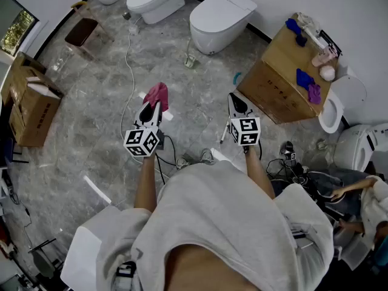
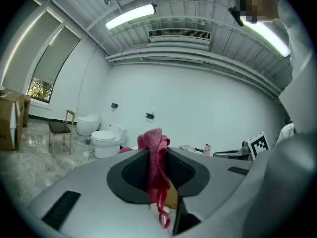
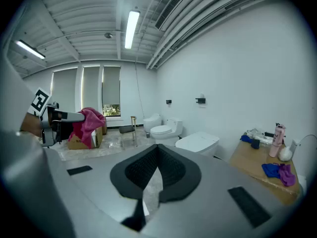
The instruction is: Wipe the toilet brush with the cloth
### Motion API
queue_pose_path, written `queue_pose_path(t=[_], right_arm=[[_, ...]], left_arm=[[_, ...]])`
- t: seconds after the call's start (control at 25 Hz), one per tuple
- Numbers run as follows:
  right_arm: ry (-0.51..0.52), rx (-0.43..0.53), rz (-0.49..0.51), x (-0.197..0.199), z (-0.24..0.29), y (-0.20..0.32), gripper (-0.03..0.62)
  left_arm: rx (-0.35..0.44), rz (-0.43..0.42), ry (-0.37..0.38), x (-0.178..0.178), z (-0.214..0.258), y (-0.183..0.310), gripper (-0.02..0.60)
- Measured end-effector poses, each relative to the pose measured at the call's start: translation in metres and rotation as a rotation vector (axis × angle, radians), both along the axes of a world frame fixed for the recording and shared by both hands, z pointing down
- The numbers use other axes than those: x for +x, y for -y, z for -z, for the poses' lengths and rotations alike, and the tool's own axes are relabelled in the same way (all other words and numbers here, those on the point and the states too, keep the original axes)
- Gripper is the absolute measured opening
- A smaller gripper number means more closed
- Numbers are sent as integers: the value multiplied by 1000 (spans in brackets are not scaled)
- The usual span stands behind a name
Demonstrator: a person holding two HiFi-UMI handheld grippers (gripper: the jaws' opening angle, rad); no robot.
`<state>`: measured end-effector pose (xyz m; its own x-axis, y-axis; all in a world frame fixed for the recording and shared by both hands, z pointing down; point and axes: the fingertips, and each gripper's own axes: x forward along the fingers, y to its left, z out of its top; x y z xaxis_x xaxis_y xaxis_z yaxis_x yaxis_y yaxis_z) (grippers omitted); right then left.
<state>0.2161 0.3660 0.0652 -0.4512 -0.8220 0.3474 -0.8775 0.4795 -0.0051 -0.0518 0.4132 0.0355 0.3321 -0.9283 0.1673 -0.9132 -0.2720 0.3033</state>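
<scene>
Pink cloth pinched between left gripper jaws; right gripper jaws closed, empty.

Grey marble floor is carrying white toilets along far edge; chair, cardboard box sitting left; cable trailing mid-floor.

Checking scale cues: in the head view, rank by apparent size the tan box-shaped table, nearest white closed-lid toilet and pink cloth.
1. Tan box-shaped table
2. Nearest white closed-lid toilet
3. Pink cloth, smallest though nearest the camera
</scene>
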Motion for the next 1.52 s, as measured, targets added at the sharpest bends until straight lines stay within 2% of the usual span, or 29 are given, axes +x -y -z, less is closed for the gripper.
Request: queue_pose_path(t=[0.8,1.12,1.52], right_arm=[[42,25,58,33,1,30,31],[48,24,80,35,-4,46,32],[15,18,82,19,-13,91,32]], left_arm=[[9,56,31,36,2,24,94],[-5,71,28,45,-4,37,94],[-13,56,6,36,-19,91,94]])
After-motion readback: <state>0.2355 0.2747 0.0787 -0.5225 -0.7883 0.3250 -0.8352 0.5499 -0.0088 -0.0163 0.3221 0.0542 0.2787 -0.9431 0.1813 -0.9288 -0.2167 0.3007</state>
